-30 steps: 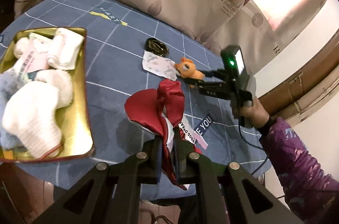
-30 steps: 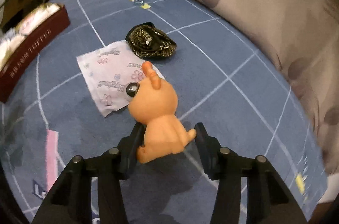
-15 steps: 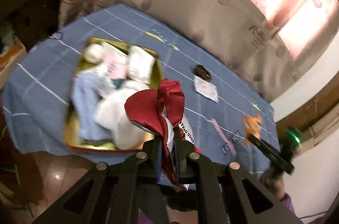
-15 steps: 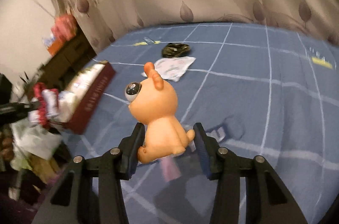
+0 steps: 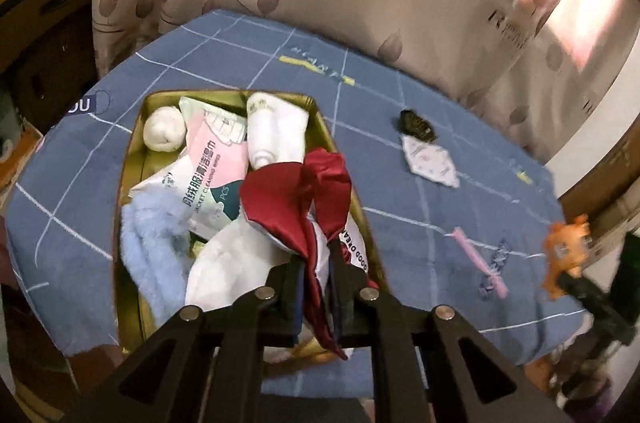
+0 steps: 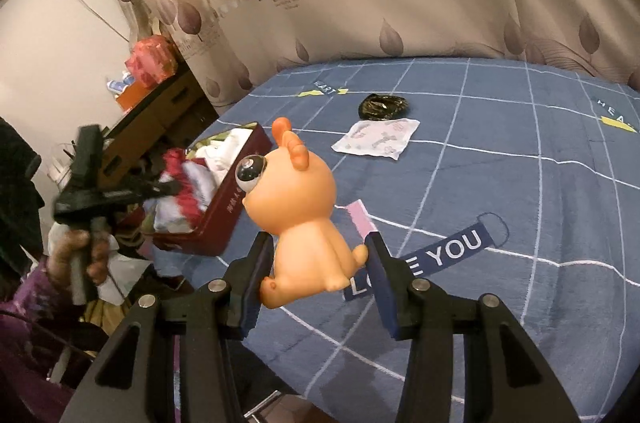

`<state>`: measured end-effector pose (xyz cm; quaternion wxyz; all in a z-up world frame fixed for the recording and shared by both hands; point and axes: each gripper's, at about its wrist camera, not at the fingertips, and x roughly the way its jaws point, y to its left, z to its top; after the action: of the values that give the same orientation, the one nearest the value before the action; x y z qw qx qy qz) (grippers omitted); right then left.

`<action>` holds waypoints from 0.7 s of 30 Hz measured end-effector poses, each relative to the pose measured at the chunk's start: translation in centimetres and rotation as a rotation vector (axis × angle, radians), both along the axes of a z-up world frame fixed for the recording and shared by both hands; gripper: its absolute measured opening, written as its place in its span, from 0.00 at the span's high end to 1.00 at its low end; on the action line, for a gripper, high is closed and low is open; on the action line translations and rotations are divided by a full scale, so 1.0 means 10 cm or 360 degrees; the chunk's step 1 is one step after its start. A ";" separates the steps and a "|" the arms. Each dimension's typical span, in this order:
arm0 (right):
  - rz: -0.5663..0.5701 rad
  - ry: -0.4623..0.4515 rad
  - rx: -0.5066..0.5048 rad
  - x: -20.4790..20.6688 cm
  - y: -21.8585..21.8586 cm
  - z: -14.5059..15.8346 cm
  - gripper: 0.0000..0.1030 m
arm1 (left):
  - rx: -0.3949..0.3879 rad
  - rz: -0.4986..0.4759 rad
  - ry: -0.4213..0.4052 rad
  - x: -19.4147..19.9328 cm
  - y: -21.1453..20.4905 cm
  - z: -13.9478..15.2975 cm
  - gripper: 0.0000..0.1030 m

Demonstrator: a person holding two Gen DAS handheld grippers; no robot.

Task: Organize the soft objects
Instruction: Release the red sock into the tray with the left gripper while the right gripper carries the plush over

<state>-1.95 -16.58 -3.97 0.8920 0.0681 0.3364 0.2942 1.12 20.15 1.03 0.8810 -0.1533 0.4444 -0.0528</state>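
**A:** Two hand-held grippers up, both loaded. Left hand-held gripper [image 5: 316, 287] has its jaws just starting to part, yet the red satin cloth [image 5: 304, 199] is still pinched between them, hanging over the near end of the gold tin [image 5: 136, 159].

**B:** And the tin's crowded: a light blue fluffy sock [image 5: 152, 247] nearest, white socks [image 5: 276, 131] behind, a wipes packet [image 5: 208, 167] between them, a rolled white sock [image 5: 164, 133] in the far corner.

**A:** Right hand-held gripper [image 6: 316, 271] is clamped on the orange toy animal [image 6: 298, 219], lifted above the blue checked tablecloth [image 6: 520, 207] on the bench.

**B:** Past the toy, a pink strip [image 6: 362, 219] lies flat on the cloth. Farther back, a small printed white packet [image 6: 378, 137], with a black crumpled item [image 6: 384, 105] touching its far edge.

**A:** Leaf-print curtain [image 6: 360, 3] closes off the back.
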 end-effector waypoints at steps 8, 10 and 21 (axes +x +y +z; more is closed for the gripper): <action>0.0040 -0.0005 -0.0023 -0.02 0.14 0.04 0.57 | 0.0049 -0.0075 0.0028 0.08 -0.13 -0.26 0.76; 0.0073 -0.0005 -0.0021 -0.02 0.23 0.06 0.57 | 0.0030 -0.0080 0.0031 0.07 -0.12 -0.25 0.73; 0.0412 -0.0027 0.0006 0.39 1.32 0.38 0.57 | -0.0075 0.0275 -0.0161 -0.55 0.21 0.18 0.37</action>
<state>1.94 -3.36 -0.16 0.8493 0.0233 0.3343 0.4080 -4.37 22.27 2.85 0.8998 -0.2089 0.3830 0.0052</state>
